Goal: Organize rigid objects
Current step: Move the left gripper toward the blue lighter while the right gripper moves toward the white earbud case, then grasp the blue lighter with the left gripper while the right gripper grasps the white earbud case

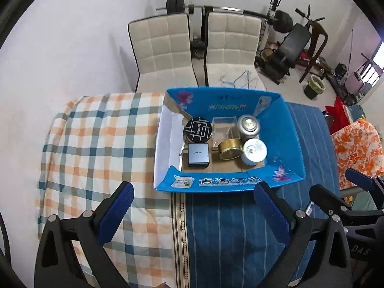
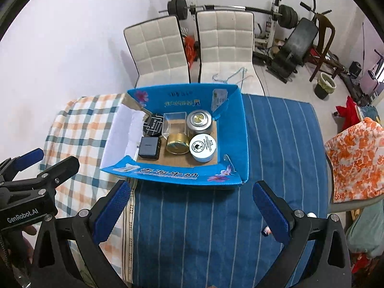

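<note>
**Rigid objects gathered in the blue carton; both my grippers empty**

Rigid objects, six counted, all lay inside the blue carton (image 1: pixel 223 182), which sat on the table at about 12 o'clock from my fingers. By kind: one black round tin (image 1: pixel 197 129) at 11 o'clock within the carton; one clear square box (image 1: pixel 223 126) at 12; one silver canister (image 1: pixel 248 124) at 1; one grey charger block (image 1: pixel 198 154) at 7; one gold tin (image 1: pixel 229 149) at 6; one white jar (image 1: pixel 254 151) at 5. Nothing loose showed on the plaid cloth (image 1: pixel 96 132) or the blue striped cloth (image 2: pixel 276 144), so I judged the sorting complete, or nearly so. My left gripper (image 1: pixel 194 212) stood with fingers wide apart, holding nothing; my right gripper (image 2: pixel 190 212) likewise stood spread and empty. Two white chairs (image 2: pixel 192 48) stood beyond the carton.
</note>
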